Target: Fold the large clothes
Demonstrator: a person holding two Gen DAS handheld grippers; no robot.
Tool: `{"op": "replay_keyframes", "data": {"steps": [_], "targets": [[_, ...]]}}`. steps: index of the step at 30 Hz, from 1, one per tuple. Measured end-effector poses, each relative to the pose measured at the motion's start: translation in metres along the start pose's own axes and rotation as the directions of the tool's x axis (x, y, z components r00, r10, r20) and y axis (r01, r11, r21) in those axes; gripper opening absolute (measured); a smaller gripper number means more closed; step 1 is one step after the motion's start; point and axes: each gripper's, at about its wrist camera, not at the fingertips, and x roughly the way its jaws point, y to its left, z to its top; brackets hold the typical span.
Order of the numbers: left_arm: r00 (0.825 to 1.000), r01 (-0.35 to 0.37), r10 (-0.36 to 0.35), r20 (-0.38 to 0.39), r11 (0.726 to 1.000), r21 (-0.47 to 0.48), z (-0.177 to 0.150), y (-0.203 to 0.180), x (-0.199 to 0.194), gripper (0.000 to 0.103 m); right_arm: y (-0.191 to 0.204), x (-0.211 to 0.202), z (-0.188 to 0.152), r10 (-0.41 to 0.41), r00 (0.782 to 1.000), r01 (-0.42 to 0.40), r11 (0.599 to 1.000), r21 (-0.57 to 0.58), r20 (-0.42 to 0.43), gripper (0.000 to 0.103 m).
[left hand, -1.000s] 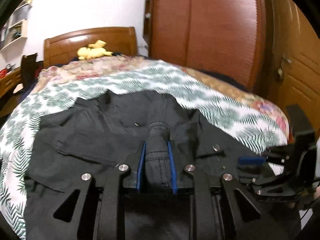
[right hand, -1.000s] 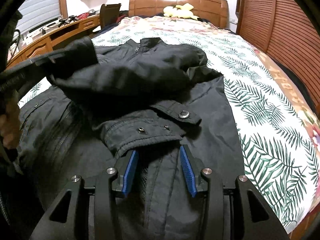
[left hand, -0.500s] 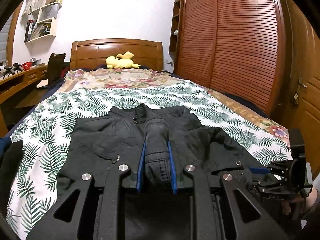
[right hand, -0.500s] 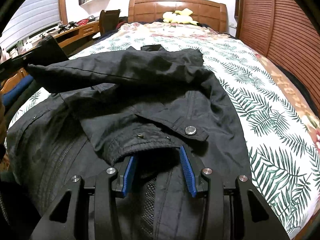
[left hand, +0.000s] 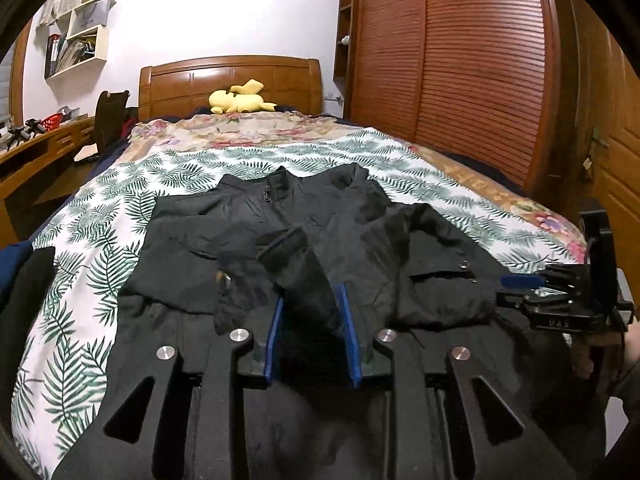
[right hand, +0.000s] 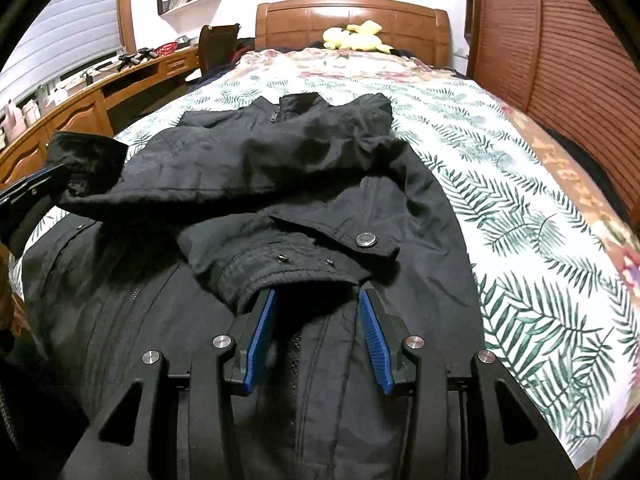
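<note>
The black jacket (left hand: pixel 320 216) lies on the bed (left hand: pixel 120 248), its hem cut off below. Left gripper (left hand: pixel 313 330) now gapes around a sleeve cuff (left hand: pixel 288 256), contact unclear; earlier it pinched tight. Right gripper (right hand: pixel 316 336) stays wide, empty.
</note>
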Motion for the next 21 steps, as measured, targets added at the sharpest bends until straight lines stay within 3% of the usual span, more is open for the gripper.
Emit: {"op": "replay_keyframes", "data": {"steps": [5,8,11,13,15,16,21], "targets": [[0.998,0.006,-0.004,0.057,1.0,-0.025,-0.002,0.01,-0.022,0.036,0.007,-0.008,0.004,-0.009,1.0,0.01,1.0,-0.026,0.017,0.045],[0.995,0.008,-0.003,0.101,0.999,-0.048,-0.001,0.021,-0.037,0.047,0.013,-0.008,0.007,-0.005,1.0,0.006,0.999,-0.041,0.025,0.045],[0.994,-0.005,0.012,0.112,0.998,-0.063,-0.002,0.035,-0.042,0.049,0.02,-0.003,0.012,0.005,1.0,-0.003,0.998,-0.058,0.026,0.045],[0.994,-0.024,0.032,0.105,0.997,-0.074,-0.003,0.045,-0.041,0.056,0.027,0.002,0.016,0.014,1.0,-0.012,0.998,-0.067,0.025,0.045],[0.993,-0.037,0.048,0.108,0.995,-0.095,-0.005,0.056,-0.042,0.077,0.035,0.007,0.02,0.029,0.999,-0.028,0.997,-0.074,0.023,0.045],[0.993,-0.041,0.052,0.11,0.994,-0.103,-0.005,0.061,-0.043,0.079,0.039,0.01,0.022,0.033,0.999,-0.03,0.996,-0.081,0.026,0.045],[0.991,-0.082,0.096,0.095,0.987,-0.137,-0.011,0.081,-0.043,0.08,0.061,0.019,0.034,0.074,0.996,-0.068,0.991,-0.115,0.049,0.045]]}}
